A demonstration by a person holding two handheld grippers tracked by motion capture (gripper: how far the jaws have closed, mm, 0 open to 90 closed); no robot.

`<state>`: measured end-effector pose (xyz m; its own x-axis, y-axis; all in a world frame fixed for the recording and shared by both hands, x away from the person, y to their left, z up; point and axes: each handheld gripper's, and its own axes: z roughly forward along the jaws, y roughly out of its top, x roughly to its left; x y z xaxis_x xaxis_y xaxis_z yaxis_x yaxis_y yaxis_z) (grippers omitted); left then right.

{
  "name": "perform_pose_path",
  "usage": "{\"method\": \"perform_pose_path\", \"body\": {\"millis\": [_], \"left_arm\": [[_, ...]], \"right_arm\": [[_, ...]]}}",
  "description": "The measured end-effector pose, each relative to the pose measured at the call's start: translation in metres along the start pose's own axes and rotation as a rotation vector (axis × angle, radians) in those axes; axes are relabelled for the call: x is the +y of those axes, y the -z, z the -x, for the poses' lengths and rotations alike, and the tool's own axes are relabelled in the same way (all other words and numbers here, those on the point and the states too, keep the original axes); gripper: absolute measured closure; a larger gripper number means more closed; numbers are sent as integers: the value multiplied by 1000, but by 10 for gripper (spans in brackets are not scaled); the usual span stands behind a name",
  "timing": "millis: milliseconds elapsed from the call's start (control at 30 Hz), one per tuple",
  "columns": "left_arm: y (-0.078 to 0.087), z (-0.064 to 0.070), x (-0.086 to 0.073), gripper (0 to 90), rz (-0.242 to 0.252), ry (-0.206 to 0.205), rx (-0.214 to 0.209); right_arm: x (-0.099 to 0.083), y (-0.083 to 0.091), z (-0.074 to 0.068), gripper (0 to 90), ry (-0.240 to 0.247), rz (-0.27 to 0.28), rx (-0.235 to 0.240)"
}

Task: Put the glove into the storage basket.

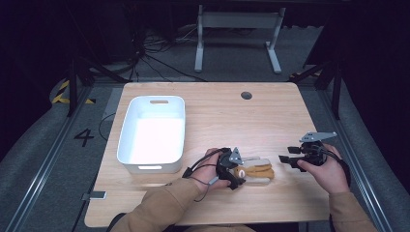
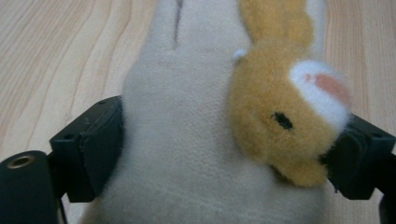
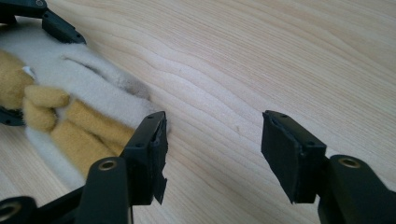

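Note:
A cream plush glove [image 1: 257, 170] with an orange animal face lies on the wooden table [image 1: 217, 116] near its front edge. My left gripper [image 1: 236, 175] is shut on the glove's cuff end; in the left gripper view the glove [image 2: 187, 130] bulges between the two black jaws, and the orange face [image 2: 285, 121] rests against the right one. My right gripper [image 1: 285, 159] stands open just right of the glove's fingers, a short gap away. In the right gripper view, that gripper [image 3: 215, 140] has bare wood between its jaws, and the glove [image 3: 93, 107] lies at the left.
A white plastic bin [image 1: 126, 140] stands on the table's left half, beside my left hand. A round cable hole [image 1: 246, 95] sits near the far edge. Bare wood spreads across the table's middle and back right.

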<state>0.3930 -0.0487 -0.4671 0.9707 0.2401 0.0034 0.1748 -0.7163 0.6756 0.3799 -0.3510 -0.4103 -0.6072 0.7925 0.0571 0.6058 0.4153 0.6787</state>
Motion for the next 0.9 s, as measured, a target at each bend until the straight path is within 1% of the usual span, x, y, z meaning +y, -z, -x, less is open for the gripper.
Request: {"method": "perform_pose_path", "body": {"millis": [33,167,200,233,267,433,467,533,667,733,800,867,900], "left_arm": [[1,0,0,136,-1,0,3],[5,-4,1,158,28,10,2],[5,-5,1,157,21,23,0],[4,-6,0,155,16,27,-7],[2,-6,-1,149,15,23,-11],[-1,-4,2,136,-8,-16,2],[-1,-4,2,148,-6,-21,-1],[-2,-4,3,170,-9,-16,-9],[-2,-4,2,204,13,-14,-12],[-1,-3,1,242,14,-18,-15],[0,-1,1,284,16,-6,-8],[1,0,2,343,14,-9,0],[1,0,1,357,15,-8,2]], "right_arm": [[0,0,0,411,1,0,2],[0,1,1,411,1,8,0],[0,2,1,411,-2,8,0],[0,1,2,411,1,10,-2],[0,1,1,411,-2,8,1],[-1,-1,0,408,0,1,4],[0,-1,0,408,2,2,3],[0,-1,0,407,-1,2,5],[0,-1,0,407,-1,4,4],[0,-2,0,407,3,8,3],[0,-2,-1,407,4,7,3],[0,-2,-1,407,-1,5,5],[0,-1,-2,407,-1,6,8]]}}
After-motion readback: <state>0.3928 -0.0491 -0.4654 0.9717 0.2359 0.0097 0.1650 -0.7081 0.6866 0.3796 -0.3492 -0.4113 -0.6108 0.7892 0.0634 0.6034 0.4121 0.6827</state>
